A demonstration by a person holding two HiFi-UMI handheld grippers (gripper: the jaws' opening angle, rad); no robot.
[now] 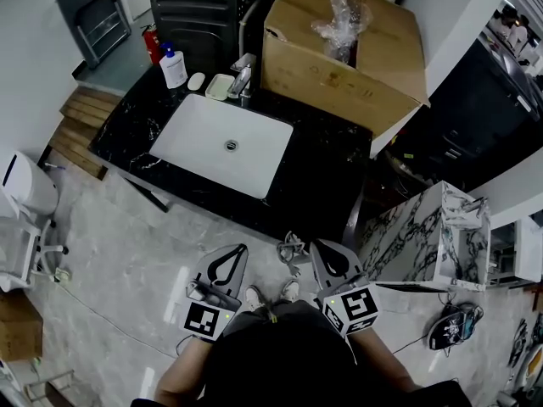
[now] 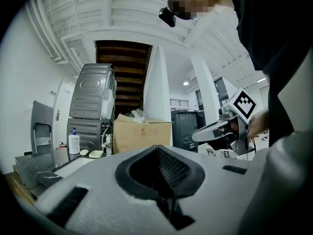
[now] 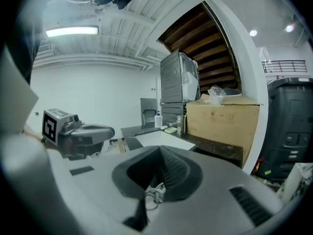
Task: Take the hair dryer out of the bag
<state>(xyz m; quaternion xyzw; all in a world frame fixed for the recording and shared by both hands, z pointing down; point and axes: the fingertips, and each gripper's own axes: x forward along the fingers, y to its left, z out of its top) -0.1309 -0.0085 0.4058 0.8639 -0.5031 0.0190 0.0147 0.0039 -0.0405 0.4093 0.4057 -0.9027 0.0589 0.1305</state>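
No hair dryer shows in any view. A crumpled clear plastic bag (image 1: 339, 13) sticks out of an open cardboard box (image 1: 339, 66) at the back right of the black counter (image 1: 331, 176); the same box (image 2: 142, 135) (image 3: 222, 124) shows in both gripper views. Both grippers are held close to my body, short of the counter's front edge and far from the box. My left gripper (image 1: 240, 248) (image 2: 157, 148) is shut with nothing in it. Level with it, my right gripper (image 1: 319, 246) (image 3: 160, 148) is shut and empty too.
A white sink (image 1: 225, 142) is set in the counter, with a faucet (image 1: 242, 79), a soap dish (image 1: 221, 86) and a pump bottle (image 1: 174, 66) behind it. A marble-patterned cabinet (image 1: 424, 236) stands at the right. A grey tangle (image 1: 293, 248) lies on the floor between the grippers.
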